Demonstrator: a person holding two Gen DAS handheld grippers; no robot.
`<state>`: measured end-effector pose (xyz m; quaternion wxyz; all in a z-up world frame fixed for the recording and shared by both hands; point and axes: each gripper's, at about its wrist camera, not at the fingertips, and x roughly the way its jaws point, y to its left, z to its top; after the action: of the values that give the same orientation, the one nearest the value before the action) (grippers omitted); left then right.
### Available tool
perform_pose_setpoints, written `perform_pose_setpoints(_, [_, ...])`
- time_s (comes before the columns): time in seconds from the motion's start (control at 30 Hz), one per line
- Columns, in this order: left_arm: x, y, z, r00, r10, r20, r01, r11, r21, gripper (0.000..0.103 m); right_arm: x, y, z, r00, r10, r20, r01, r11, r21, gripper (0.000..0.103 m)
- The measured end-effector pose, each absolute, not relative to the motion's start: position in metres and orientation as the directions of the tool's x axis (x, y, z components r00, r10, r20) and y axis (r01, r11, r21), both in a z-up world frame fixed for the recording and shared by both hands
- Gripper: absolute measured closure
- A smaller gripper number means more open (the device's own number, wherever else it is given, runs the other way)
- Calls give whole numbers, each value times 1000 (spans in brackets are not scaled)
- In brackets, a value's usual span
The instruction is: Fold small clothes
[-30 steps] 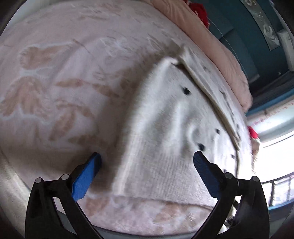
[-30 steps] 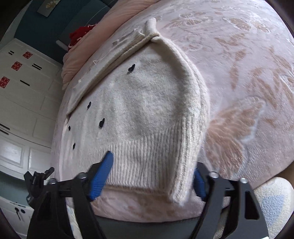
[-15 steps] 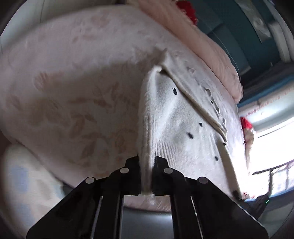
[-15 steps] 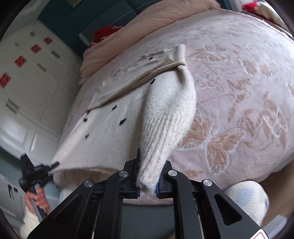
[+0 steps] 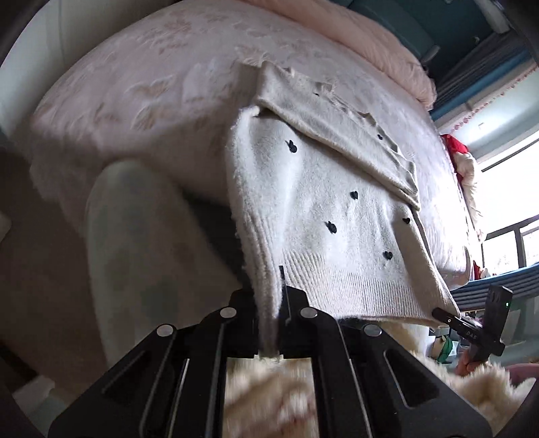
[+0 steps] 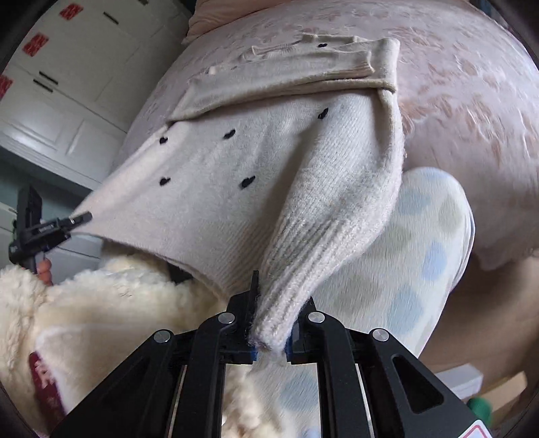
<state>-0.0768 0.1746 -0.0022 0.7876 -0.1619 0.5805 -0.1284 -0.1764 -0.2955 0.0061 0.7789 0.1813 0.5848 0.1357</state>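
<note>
**A:** Start nearest the cameras. What has each claw got?

**B:** The left claw (image 5: 269, 332) is pinched tight on the ribbed hem of the cream sweater (image 5: 323, 209) at one bottom corner, the knit squeezed into a thin fold between its fingers. The right claw (image 6: 269, 332) is clamped on the other bottom corner, where the ribbing bunches thickly between the blue pads (image 6: 253, 354).

**A:** And just below them?

**B:** A fluffy cream fleece garment (image 6: 101, 303) sits under both claws, and in the right view a white fabric with pale blue dots (image 6: 404, 269) shows beside the held corner.

**A:** Where is the sweater itself?

**B:** Its lower edge is lifted off the bed edge and stretched between the two claws. The upper part lies on the pink patterned bedspread (image 5: 151, 84). Small black heart marks dot the front, and a sleeve (image 6: 286, 81) is folded across the chest area.

**A:** Can each claw be seen from the other side?

**B:** Yes. The right claw appears at the far hem corner in the left view, the left one likewise in the right view.

**A:** Farther back?

**B:** A peach quilt (image 5: 370, 30) lies along the far side of the bed. White cabinet doors (image 6: 67, 84) with red stickers stand beyond, and a bright window (image 5: 505, 202) is off to one side.
</note>
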Motion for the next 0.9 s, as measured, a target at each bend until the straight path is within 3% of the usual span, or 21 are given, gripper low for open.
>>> perform_pose_setpoints(0.1, [-69, 178, 21, 347, -371, -861, 6, 919, -394, 97, -167, -313, 31, 359, 417, -835, 17, 892, 453, 93])
perform_pose_setpoints(0.2, [-20, 170, 50, 447, -405, -798, 42, 900, -434, 97, -124, -345, 62, 500, 387, -775, 34, 885, 464, 93])
perform_pose_setpoints(0.27, [29, 147, 65, 534, -389, -751, 111, 913, -393, 97, -77, -368, 70, 596, 372, -712, 64, 862, 503, 93])
perform_pose_setpoints(0.37, [97, 108, 66, 622, -338, -706, 146, 936, -319, 96, 1, -392, 55, 674, 336, -657, 127, 824, 552, 91])
perform_pose_setpoints(0.43, [157, 86, 46, 643, -280, -713, 133, 958, -255, 92, 49, -399, 31, 676, 335, -656, 161, 802, 575, 84])
perform_pose_setpoints(0.5, [207, 74, 15, 620, -236, -748, 82, 968, -238, 78, 80, -403, 10, 678, 199, -708, 281, 820, 499, 72])
perform_pose_setpoints(0.57, [223, 76, -5, 620, -180, -764, 7, 974, -224, 57, 89, -408, 1, 689, 142, -711, 351, 793, 498, 71])
perform_pose_setpoints(0.6, [225, 79, -11, 624, -146, -767, -22, 979, -204, 53, 87, -409, 2, 704, 143, -696, 363, 770, 525, 68])
perform_pose_setpoints(0.63, [221, 89, -15, 633, -130, -764, -48, 977, -206, 44, 79, -409, 3, 726, 158, -670, 357, 746, 563, 55])
perform_pose_setpoints(0.67, [216, 97, -17, 637, -146, -757, -50, 972, -229, 32, 70, -411, 6, 744, 163, -648, 350, 731, 586, 49])
perform_pose_setpoints(0.73, [204, 113, -21, 637, -183, -749, -40, 962, -270, 21, 53, -405, 8, 738, 128, -662, 340, 777, 530, 41])
perform_pose_setpoints(0.9, [209, 114, -42, 582, -203, -787, -8, 967, -256, 18, 62, -389, -15, 653, 61, -755, 339, 868, 363, 33])
